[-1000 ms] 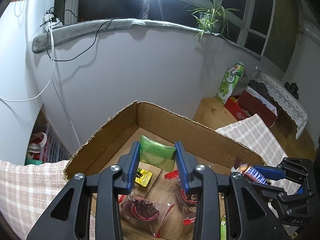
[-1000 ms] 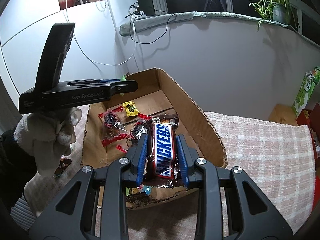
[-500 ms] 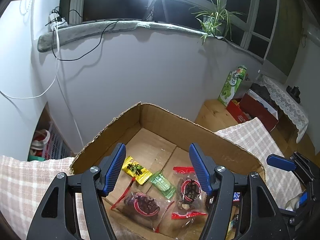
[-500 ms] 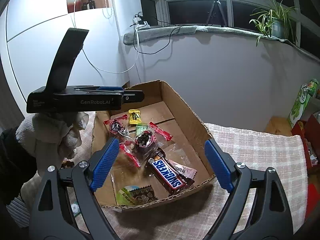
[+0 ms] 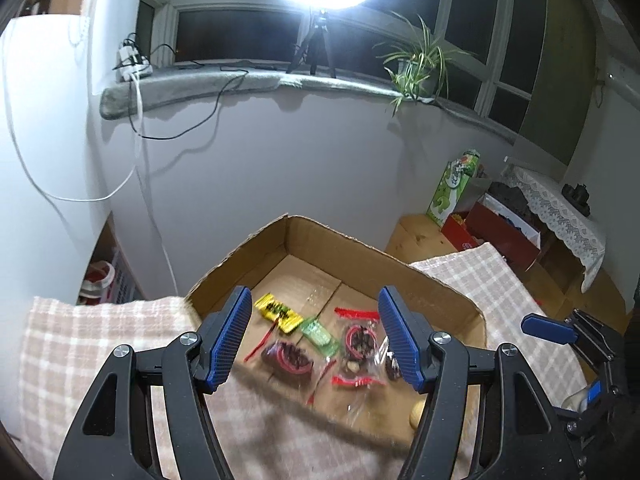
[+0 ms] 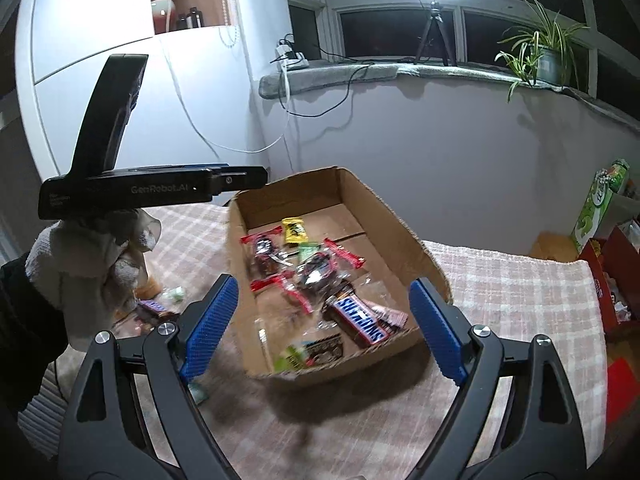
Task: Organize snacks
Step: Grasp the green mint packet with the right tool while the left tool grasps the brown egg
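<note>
A shallow cardboard box (image 5: 360, 252) (image 6: 404, 232) sits on a checked cloth and holds several snacks: a yellow candy (image 5: 278, 312) (image 6: 294, 231), a small green packet (image 5: 318, 332), red-edged clear bags (image 5: 360, 340) (image 6: 316, 276), a Snickers bar (image 6: 360, 320) and a green-and-dark packet (image 6: 312, 354). My left gripper (image 5: 316, 338) is open and empty above the box's near side. My right gripper (image 6: 324, 330) is open and empty, held above the box's near end. A few snacks (image 6: 160, 304) lie on the cloth left of the box.
The checked cloth (image 6: 520, 300) covers the table. The gloved hand with the left gripper's body (image 6: 132, 192) hangs left of the box. Green carton (image 5: 454, 192) and red boxes (image 5: 496, 232) stand at the right. A white wall stands behind.
Both grippers opened: the left let go of the green packet, the right let go of the Snickers bar, both now in the box. Both grippers pulled up and back.
</note>
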Motion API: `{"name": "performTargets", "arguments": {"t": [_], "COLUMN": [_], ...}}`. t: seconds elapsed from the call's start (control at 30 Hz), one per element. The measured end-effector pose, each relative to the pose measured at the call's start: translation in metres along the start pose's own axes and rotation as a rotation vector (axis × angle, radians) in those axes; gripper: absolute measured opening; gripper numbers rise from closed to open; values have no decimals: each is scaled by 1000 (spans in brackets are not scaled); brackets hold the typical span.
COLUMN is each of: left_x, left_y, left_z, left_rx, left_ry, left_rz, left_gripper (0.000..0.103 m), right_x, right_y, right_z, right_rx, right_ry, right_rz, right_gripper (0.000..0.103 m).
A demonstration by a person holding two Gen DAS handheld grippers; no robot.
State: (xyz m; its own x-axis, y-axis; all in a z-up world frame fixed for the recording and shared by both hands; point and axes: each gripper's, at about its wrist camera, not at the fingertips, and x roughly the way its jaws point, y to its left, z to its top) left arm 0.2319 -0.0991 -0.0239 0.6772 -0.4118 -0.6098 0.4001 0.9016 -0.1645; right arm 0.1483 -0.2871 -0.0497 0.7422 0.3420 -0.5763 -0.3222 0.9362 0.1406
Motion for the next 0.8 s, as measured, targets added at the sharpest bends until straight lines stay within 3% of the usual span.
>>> {"name": "performTargets", "arguments": {"t": [0.5,0.8], "left_x": [-92,-114], "left_y": [32,46], "left_z": [-54,-120], "left_rx": [-69,-157], "left_ry": [-49,15], "left_rz": [52,55], "left_gripper": [66,65], "right_x": [-19,2], "right_y": [55,85], "right_z": [-39,-72], "right_rx": [-19,-9], "right_ry": [58,157], "right_rz": [75,115], "right_gripper": [90,89]}}
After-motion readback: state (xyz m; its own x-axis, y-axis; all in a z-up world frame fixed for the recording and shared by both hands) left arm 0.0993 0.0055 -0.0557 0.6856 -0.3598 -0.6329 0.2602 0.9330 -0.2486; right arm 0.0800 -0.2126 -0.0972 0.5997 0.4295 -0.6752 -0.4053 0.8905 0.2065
